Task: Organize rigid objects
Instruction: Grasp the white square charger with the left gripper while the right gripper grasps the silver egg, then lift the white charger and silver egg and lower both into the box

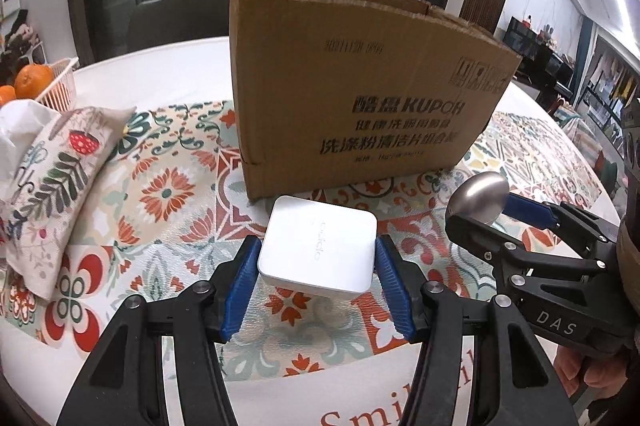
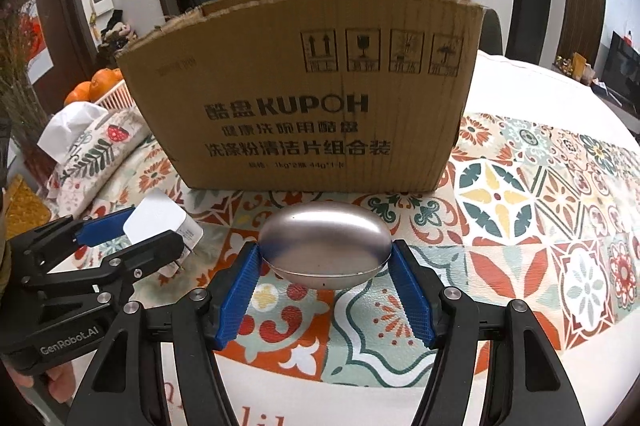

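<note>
Near cardboard box (image 1: 360,81): left gripper (image 1: 316,258) clamped on white charger (image 1: 320,246); right gripper (image 2: 326,258) clamped on silver oval case (image 2: 326,246).

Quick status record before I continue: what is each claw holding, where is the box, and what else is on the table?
left claw: shut on white OPPO charger, lifted off the tablecloth
right claw: shut on silver oval case, pads on both ends
cardboard box: upright behind both items, open top, interior hidden
tablecloth: patterned, under the box
left side of table: tissue pouch, basket of oranges
</note>
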### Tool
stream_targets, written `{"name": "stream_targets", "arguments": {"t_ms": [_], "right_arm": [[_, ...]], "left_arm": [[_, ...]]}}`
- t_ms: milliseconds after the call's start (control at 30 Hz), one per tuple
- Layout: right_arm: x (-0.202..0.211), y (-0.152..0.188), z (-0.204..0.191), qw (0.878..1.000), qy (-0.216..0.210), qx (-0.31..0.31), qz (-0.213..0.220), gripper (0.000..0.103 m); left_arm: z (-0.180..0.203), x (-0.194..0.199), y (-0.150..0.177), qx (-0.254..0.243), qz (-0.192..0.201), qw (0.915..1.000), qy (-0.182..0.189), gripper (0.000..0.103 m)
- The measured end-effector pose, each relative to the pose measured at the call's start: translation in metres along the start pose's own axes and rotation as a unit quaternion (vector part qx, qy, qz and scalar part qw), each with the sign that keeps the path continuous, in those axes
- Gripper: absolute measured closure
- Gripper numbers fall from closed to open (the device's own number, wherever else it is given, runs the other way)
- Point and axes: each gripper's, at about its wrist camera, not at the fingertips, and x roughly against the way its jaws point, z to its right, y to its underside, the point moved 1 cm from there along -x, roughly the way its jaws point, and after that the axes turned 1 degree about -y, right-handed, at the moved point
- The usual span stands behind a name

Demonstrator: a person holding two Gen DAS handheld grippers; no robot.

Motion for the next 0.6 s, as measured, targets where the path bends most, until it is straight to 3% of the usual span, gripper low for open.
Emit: {"name": "stream_targets", "arguments": {"t_ms": [600], "right_arm": [[0.064,-0.012,0.000,0.998,0.004,0.001,0.068,0.037]], "left_arm": [[0.016,0.057,-0.018,-0.018,0.067,0.9975,-0.013,0.046]]}}
